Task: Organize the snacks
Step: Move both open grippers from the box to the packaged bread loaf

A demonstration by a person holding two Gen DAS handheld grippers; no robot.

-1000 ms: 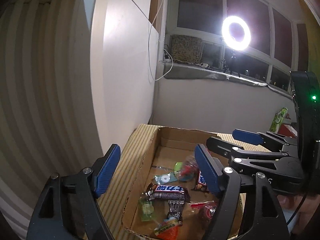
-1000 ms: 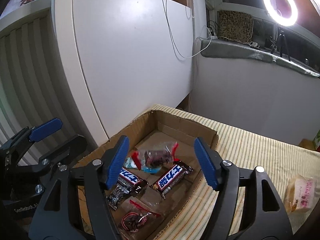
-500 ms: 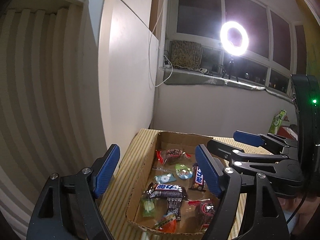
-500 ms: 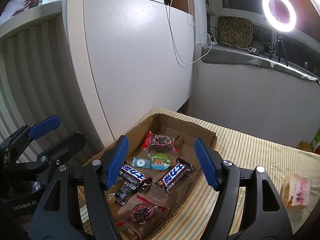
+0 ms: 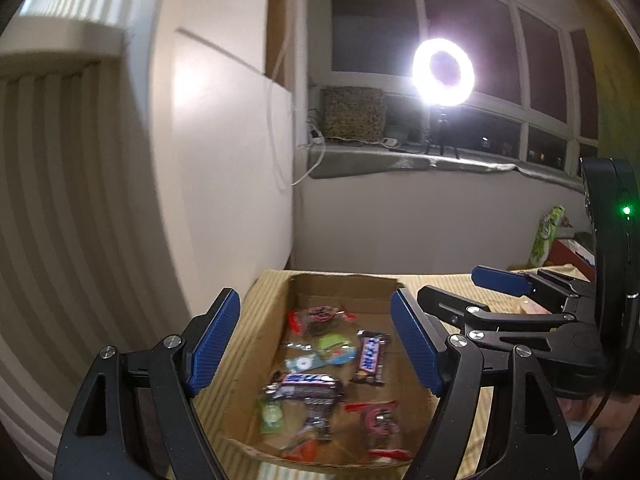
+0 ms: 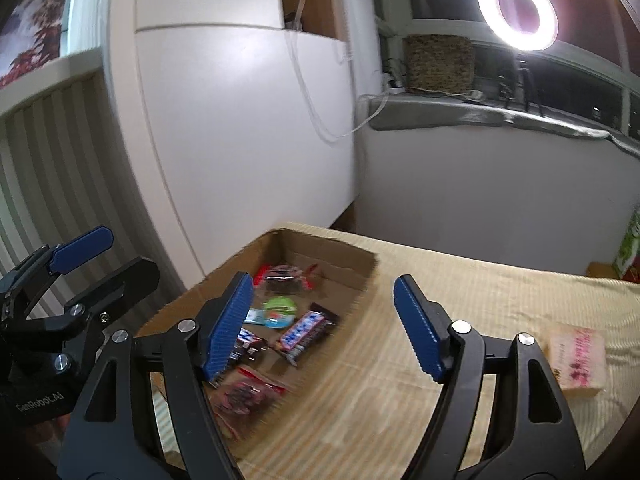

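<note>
Motion smears my view of the snacks [image 5: 320, 364] in the cardboard box [image 6: 332, 254], so most wrapper print is unreadable. My right gripper's left finger [image 6: 226, 324] hides part of one bar. At three o'clock, the green packet [image 6: 630, 244] is cropped.

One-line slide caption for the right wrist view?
Open right tool hovers empty above a shallow cardboard box of wrapped snacks; a pink-printed packet lies apart on the striped cloth.

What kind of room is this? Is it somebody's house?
Probably a room in a home, at night. There are dark windows above a sill, a striped cloth over a table or bed, and a cardboard box of snacks. The ring light suggests filming.
</note>
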